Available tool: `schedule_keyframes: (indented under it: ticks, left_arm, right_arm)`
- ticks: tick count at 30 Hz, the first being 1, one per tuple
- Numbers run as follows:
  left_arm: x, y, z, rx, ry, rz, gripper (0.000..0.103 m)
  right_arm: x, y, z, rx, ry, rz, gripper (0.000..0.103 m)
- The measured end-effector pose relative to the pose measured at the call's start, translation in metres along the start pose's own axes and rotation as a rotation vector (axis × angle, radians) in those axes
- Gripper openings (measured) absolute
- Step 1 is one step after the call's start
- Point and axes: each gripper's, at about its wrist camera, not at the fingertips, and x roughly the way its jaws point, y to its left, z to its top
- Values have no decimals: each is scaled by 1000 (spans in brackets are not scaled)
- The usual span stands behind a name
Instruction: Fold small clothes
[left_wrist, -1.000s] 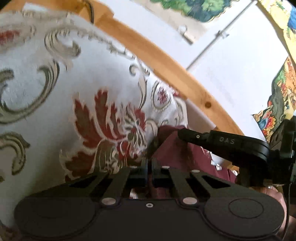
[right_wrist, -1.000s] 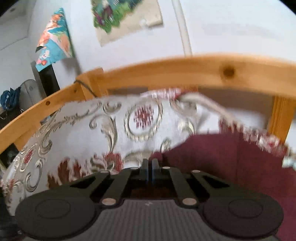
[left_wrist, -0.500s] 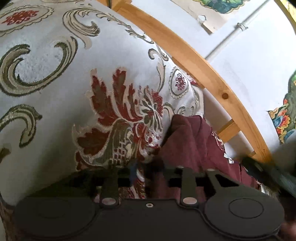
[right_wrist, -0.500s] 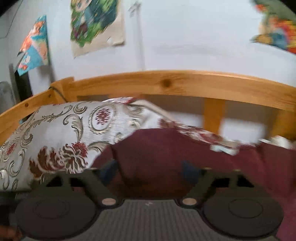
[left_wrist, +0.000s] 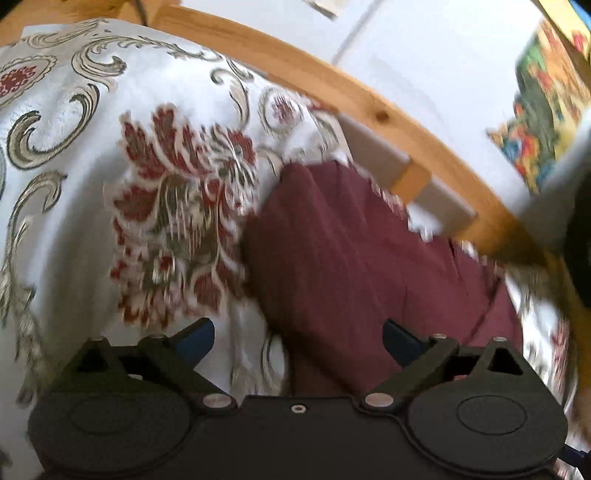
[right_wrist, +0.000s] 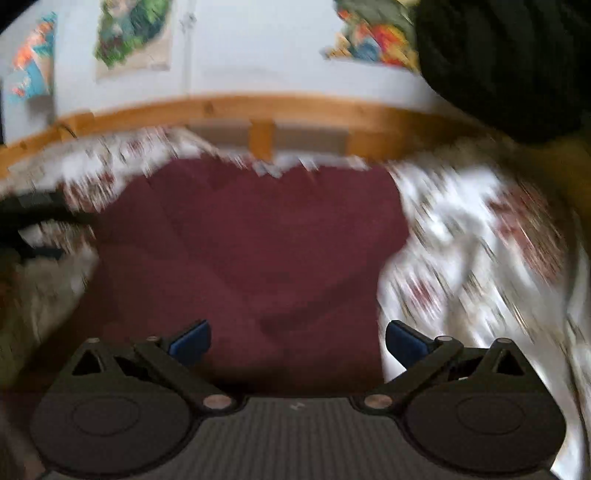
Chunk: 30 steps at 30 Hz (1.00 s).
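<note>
While my left gripper (left_wrist: 297, 341) hangs with jaws just swung wide apart and nothing between them, the patterned bedspread (left_wrist: 74, 177) fills its left, the maroon garment (left_wrist: 343, 251) lies flat ahead, and the wooden bed rail (left_wrist: 369, 107) runs behind. My right gripper (right_wrist: 297, 339), jaws likewise just spread and empty, faces the same garment; a dark blurred shape (right_wrist: 509, 62) blocks the upper right.

bedcover (right_wrist: 480, 236): motion-blurred | maroon garment (right_wrist: 258, 240): near edge hidden by gripper body
</note>
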Motion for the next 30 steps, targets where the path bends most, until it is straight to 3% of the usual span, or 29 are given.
schedule_keyframes:
  ticks: [3,6,10,14,17,23,26,30]
  left_arm:
    - [-12,-1,-15,28,73,12,99]
    - [-27,1,-31,34,131,29,100]
    - [-45,-2,-42,112,159,34,102]
    - [-58,-14,-47,181,218,-30,102]
    - [-66,-25,-57,247,270,-85,102]
    - [-75,-49,-84,399,376,-131,102]
    - [-74,-55,-94,457,419,-103,102]
    - [-70,-61,-104,542,456,-23,102]
  right_arm:
    - [-18,-20,-28,71,38,-9,103]
    - [-33,-30,-43,55,58,-23,103]
    - [-50,-28,-52,-65,97,2,103]
    - [-47,-12,-58,-228,178,53,103]
    - [-45,11,-67,-356,155,8,103]
    - [-36,45,-74,-486,107,26,103]
    - [-22,55,-72,-522,104,17,100]
    - [-13,60,-66,-466,83,50,85]
